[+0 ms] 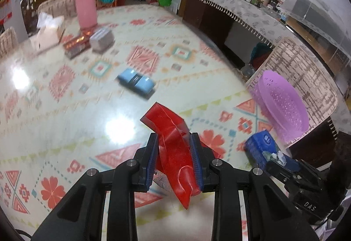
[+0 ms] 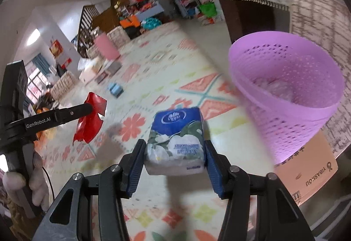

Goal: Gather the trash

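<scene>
The left tool (image 1: 174,158) pinches a crumpled red wrapper (image 1: 173,142) above the counter (image 1: 65,109). The right tool (image 2: 175,166) squeezes a blue tissue pack (image 2: 177,142), near the purple basket (image 2: 285,96) on the right.

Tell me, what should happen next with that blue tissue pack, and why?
Probably carry the tissue pack over the purple basket's open mouth and let go. The right gripper already clamps it, and the basket sits close on the right.
</scene>
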The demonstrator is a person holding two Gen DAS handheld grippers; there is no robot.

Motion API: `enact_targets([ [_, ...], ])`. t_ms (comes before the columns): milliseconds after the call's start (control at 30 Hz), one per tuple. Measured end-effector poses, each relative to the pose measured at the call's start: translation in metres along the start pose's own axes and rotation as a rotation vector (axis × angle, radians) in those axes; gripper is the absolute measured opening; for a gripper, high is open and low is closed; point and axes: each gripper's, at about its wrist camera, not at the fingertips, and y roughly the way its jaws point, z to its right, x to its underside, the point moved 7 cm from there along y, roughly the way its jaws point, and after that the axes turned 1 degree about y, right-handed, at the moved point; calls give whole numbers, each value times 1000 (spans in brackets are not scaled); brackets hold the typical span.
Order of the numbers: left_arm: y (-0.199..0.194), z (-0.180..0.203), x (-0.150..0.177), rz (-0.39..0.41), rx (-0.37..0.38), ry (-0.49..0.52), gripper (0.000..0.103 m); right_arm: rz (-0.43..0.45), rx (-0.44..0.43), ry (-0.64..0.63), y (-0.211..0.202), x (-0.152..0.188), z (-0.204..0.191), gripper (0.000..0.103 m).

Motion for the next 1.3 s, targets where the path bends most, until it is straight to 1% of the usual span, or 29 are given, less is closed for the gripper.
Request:
enact_targets([
  [67, 4, -8, 5, -17, 3, -14, 40, -18, 5, -2, 6, 3, -2, 58],
  [100, 6, -11, 7, -24, 3, -25, 50, -11, 15, -7, 7, 3, -3, 59],
  [133, 9, -15, 8, -29, 5, -37, 53, -12, 25, -10, 8, 3, -4, 61],
  [367, 23, -19, 16, -67, 18, -66, 53, -9, 74, -36, 16, 1, -14, 73],
  [433, 28, -16, 17, -75, 18, -71, 53, -6, 74, -43, 19, 1, -18, 82],
  [567, 38, -11, 20, -95, 27, -98, 53, 39, 75, -20, 20, 1, -19, 86],
  [633, 38, -7, 20, -85, 22, -96, 57, 35, 79, -34, 22, 1, -21, 86],
  [733, 38, 0, 20, -67, -19, -73, 57, 32, 88, -42, 21, 2, -21, 86],
  [767, 38, 1, 20, -64, -37, -60, 54, 26, 103, -60, 22, 2, -22, 86],
  [800, 38, 2, 20, -62, -48, -50, 40, 26, 124, -76, 23, 3, -23, 82],
  [833, 37, 1, 20, -57, -53, -45, 38, 25, 148, -92, 23, 3, -23, 71],
  [867, 35, 1, 19, -50, -48, -48, 35, 26, 172, -113, 24, 3, -23, 63],
  [900, 32, -1, 18, -40, -44, -49, 32, 26, 177, -127, 24, 3, -23, 55],
  [1067, 5, -12, 7, 23, -27, -68, 29, 41, 131, -70, 16, 0, -13, 54],
  [1100, 0, -15, 4, 35, -30, -72, 15, 50, 114, -57, 13, -2, -12, 54],
  [1133, -5, -18, 2, 39, -34, -73, 8, 55, 108, -51, 11, -4, -11, 54],
  [1200, -13, -21, -1, 54, -36, -76, 8, 72, 105, -47, 4, -8, -11, 54],
  [1300, -28, -21, -5, 99, -81, -45, 8, 99, 101, -50, -7, -13, -13, 54],
])
